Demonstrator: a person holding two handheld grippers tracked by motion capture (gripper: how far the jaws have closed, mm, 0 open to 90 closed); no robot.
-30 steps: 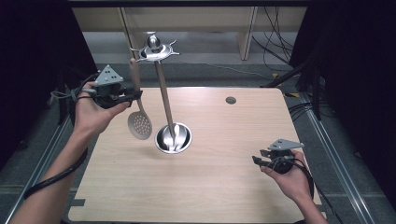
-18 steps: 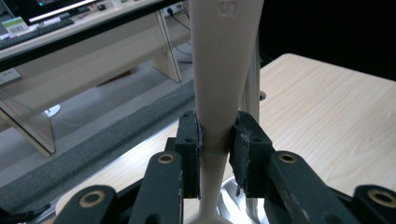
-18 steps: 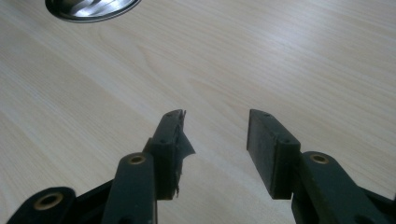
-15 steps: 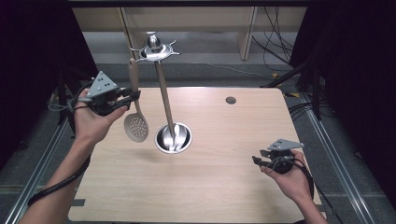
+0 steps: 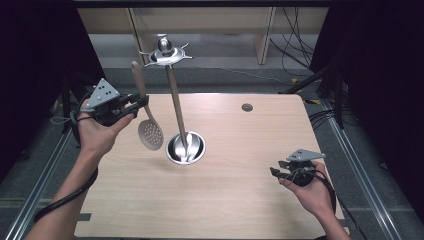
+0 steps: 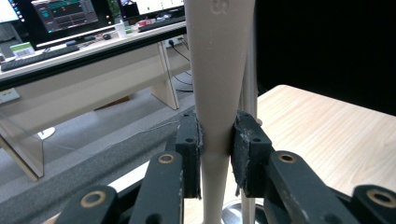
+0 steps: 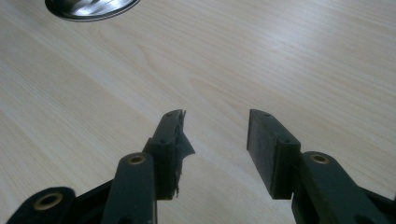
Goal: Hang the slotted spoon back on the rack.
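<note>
My left gripper (image 5: 134, 105) is shut on the handle of a beige slotted spoon (image 5: 150, 134), which hangs upright with its perforated bowl down, above the table's left part. In the left gripper view the handle (image 6: 218, 93) stands pinched between the two pads of the left gripper (image 6: 217, 149). Just right of the spoon stands a steel utensil stand (image 5: 172, 95) with a round base (image 5: 185, 148) and a star-shaped hook top (image 5: 165, 52). My right gripper (image 5: 276, 169) hovers low over the table's right front, open with nothing between its jaws; the right gripper (image 7: 215, 140) faces bare wood.
The light wooden table (image 5: 240, 200) has a small dark cable hole (image 5: 247, 107) near its far edge. Dark drapes flank both sides. Beyond the far edge lie a grey floor and desk legs. The stand's base rim (image 7: 88, 9) shows ahead of the right gripper.
The left hand has drifted slightly left and down with the spoon, away from the stand's top. The right hand has stayed put.
</note>
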